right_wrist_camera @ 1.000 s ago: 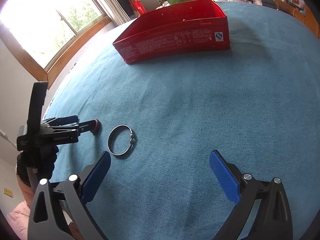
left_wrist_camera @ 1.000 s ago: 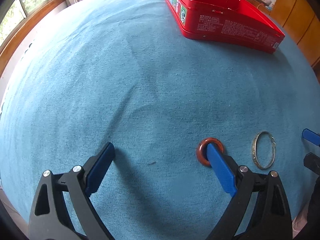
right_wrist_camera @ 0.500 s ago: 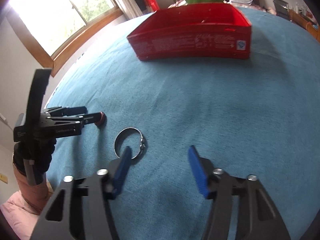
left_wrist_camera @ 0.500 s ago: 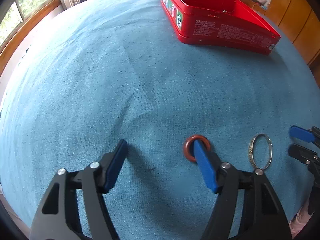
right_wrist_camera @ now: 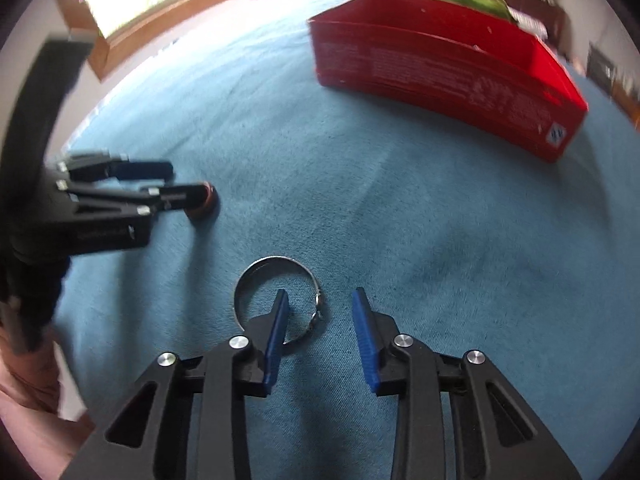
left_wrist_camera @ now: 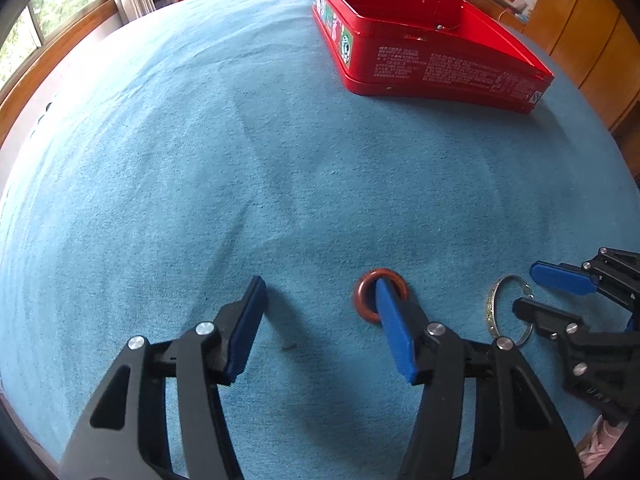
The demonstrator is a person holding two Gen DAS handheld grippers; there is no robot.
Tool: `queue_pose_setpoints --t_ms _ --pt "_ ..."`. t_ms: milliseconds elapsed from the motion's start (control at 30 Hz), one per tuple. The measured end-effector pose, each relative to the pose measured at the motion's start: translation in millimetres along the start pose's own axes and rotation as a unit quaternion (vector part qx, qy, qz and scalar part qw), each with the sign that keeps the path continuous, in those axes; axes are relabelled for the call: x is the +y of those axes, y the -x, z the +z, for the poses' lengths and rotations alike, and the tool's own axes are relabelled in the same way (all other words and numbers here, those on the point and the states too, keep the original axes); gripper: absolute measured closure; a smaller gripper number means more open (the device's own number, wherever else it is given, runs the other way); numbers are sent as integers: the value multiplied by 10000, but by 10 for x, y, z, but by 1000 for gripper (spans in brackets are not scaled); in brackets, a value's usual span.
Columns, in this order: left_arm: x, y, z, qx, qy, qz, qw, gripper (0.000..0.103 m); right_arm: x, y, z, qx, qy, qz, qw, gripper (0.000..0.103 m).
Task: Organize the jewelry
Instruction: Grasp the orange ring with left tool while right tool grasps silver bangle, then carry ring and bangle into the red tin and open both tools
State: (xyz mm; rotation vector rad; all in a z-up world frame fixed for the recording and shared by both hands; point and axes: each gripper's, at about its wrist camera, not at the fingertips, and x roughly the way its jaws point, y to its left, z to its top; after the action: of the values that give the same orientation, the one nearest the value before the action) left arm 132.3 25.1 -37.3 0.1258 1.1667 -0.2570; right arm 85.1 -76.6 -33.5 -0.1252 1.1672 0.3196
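Your landmark, the red tin [left_wrist_camera: 432, 56], sits far across the cloth. Well nearer you lies the thin, stiff silver bangle [right_wrist_camera: 276, 304]: the right gripper [right_wrist_camera: 318, 312], jaws just closing, straddles its rim unpinched. Beside it, the left gripper [left_wrist_camera: 320, 304], also closing, hooks one finger through the slippery red ring [left_wrist_camera: 380, 294].

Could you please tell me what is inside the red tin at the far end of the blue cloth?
The red tin is open. Its visible inside shows only something small near the far wall, too small to identify. The near wall hides most of the floor.
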Motion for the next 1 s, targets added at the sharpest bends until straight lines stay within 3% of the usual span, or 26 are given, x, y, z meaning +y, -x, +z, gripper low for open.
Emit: queue_pose_setpoints --t_ms 133,300,367,667,833,1000 --pt "-27 1 26 -29 14 -53 10000 57 126 -17 26 72 273 -45 9996 94" --pt "-26 5 49 -28 85 -199 9998 87 84 -8 51 112 131 253 9995 99" --pt "-13 -5 64 3 111 -335 9994 93 23 1 51 102 -29 413 9991 99" --pt "92 60 30 -23 300 -639 9975 96 -286 132 7 -161 -590 667 9959 99" --pt "66 79 13 -38 238 -591 9980 96 -400 177 -1 -241 -672 332 9969 99" --pt "-50 25 21 43 30 -385 9992 91 -463 122 2 -179 -743 372 9964 99"
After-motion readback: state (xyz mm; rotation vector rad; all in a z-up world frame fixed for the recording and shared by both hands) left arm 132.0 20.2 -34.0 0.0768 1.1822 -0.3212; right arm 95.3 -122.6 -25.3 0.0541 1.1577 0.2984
